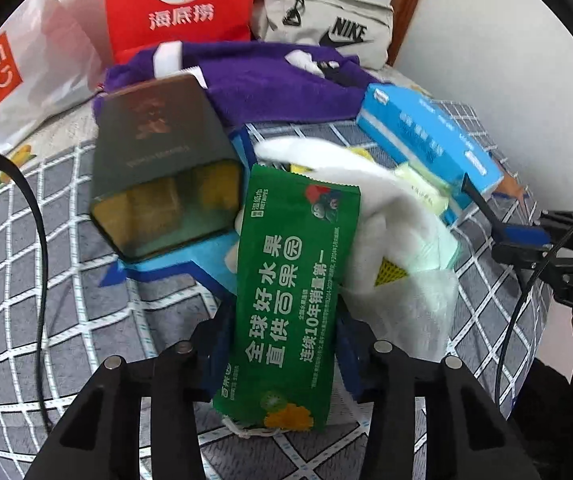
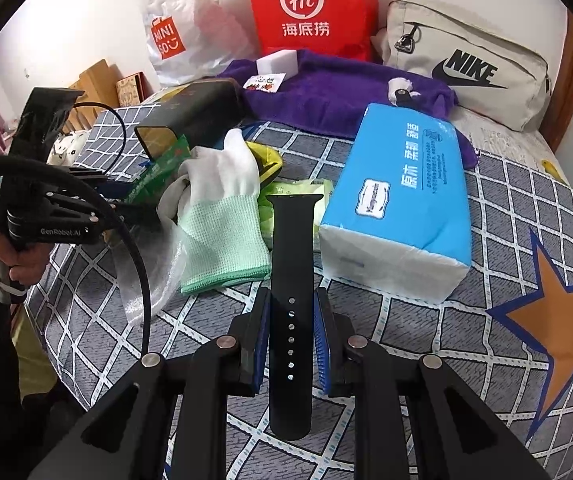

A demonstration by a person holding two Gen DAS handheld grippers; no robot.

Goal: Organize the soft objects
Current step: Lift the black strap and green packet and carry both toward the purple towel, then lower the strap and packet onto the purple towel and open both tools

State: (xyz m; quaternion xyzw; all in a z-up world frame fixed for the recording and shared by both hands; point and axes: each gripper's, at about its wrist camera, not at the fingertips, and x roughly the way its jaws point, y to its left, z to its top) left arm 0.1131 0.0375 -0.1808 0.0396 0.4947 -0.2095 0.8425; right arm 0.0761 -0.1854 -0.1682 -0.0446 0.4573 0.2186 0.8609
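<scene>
Left tool [image 1: 282, 344] tips hidden behind green wipes pack [image 1: 290, 300]

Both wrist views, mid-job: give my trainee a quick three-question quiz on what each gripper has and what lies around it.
1. True or false: the right gripper is shut on the black watch strap.
2. The left gripper has its fingers on either side of which item? A) purple towel B) green wet-wipes packet C) blue tissue pack
3. Fill in: the white and mint glove lies between the green packet and the blue ____ pack.

Key
1. True; the pads press the strap's edges.
2. B; it stands between the blue fingers.
3. Tissue.
</scene>
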